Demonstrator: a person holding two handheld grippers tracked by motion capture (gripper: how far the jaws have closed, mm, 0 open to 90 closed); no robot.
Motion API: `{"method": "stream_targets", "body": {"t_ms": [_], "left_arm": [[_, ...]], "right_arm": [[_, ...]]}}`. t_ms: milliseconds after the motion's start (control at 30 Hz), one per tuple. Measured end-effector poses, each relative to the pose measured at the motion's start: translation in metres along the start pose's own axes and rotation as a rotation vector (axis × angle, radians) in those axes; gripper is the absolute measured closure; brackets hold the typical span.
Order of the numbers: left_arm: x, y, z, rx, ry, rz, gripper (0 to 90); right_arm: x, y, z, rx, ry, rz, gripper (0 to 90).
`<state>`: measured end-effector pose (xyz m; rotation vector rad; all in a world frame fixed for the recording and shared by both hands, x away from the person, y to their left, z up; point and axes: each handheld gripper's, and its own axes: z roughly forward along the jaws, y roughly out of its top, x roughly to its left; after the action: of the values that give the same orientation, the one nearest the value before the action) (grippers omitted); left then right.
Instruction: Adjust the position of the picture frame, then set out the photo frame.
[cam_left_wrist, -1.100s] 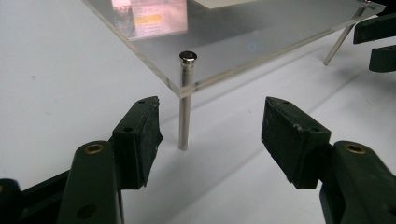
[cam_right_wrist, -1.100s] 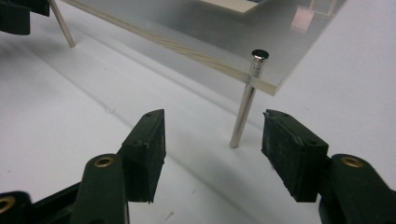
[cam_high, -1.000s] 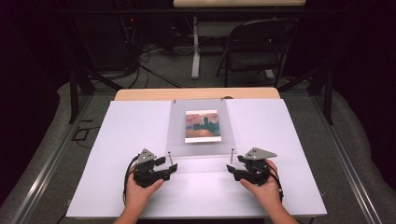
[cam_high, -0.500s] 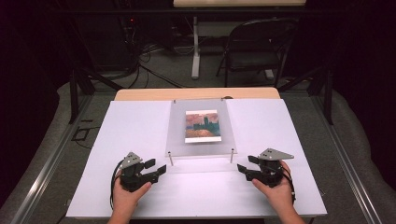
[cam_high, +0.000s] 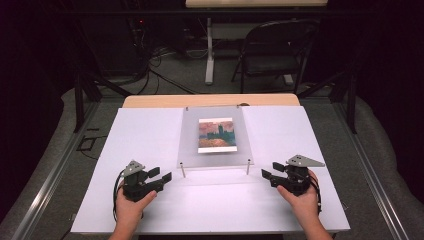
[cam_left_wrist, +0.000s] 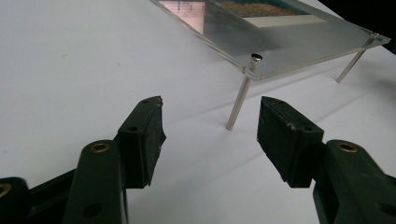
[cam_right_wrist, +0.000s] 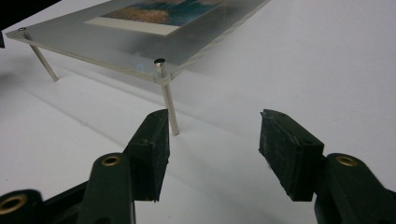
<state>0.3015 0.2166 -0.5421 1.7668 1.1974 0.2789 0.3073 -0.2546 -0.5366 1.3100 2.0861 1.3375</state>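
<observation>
**Both grippers spread wide beside the acrylic frame**

The left gripper (cam_high: 159, 176) rests on the white tabletop (cam_high: 150, 130), jaws apart and empty; the clear acrylic frame (cam_high: 190, 135) (a landscape print (cam_high: 216, 135) inside) stands on thin metal legs ahead, its near leg (cam_left_wrist: 240, 95) just beyond the jaws. The right gripper (cam_high: 270, 176), likewise spread and empty, faces the other near leg (cam_right_wrist: 168, 100).

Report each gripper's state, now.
Left gripper: open, holding nothing.
Right gripper: open, holding nothing.
</observation>
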Motion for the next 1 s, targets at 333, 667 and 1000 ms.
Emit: {"method": "stream_targets", "body": {"t_ms": [333,667,1000], "left_arm": [[0.002,0.008,0.006,0.008,-0.007,-0.021,41.6],[0.004,0.042,0.015,0.004,0.022,-0.004,37.3],[0.007,0.074,0.023,0.035,0.007,-0.005,34.0]], "right_arm": [[-0.002,0.007,0.005,-0.01,-0.009,-0.011,45.5],[-0.003,0.025,0.014,0.013,-0.057,-0.033,38.7],[-0.008,0.056,0.026,0.061,-0.038,-0.015,35.3]]}}
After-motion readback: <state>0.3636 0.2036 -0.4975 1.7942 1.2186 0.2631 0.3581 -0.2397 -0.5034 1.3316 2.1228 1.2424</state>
